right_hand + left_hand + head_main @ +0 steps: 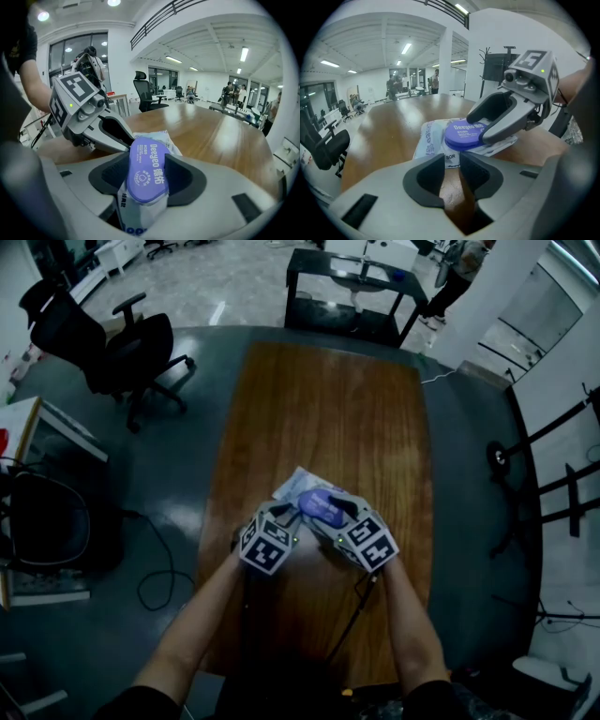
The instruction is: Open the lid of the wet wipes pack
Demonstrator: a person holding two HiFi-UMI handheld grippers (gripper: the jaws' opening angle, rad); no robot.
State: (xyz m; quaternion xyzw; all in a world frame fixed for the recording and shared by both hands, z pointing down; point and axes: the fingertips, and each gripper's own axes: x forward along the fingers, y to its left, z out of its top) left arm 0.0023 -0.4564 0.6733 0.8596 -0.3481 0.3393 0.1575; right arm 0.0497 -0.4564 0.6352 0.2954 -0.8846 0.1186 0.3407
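Observation:
Above the wooden table [319, 399] both grippers hold a white wet wipes pack [298, 486] with a purple oval lid [322, 505]. The lid [146, 169] lies flat and closed on the pack [140, 220]. My right gripper [147, 159] is shut on the pack, the lid filling the space between its jaws. My left gripper [452, 157] is shut on the pack's [431, 136] thin near edge, its jaws almost together. From the left gripper view, the right gripper's fingers [508, 125] reach over the lid's [464, 133] right side. Both marker cubes sit just below the pack in the head view.
A black office chair [117, 343] stands on the floor to the left and a black desk [352, 287] beyond the table's far end. Cables [155, 582] lie on the floor at left. Stands [525, 451] are at right.

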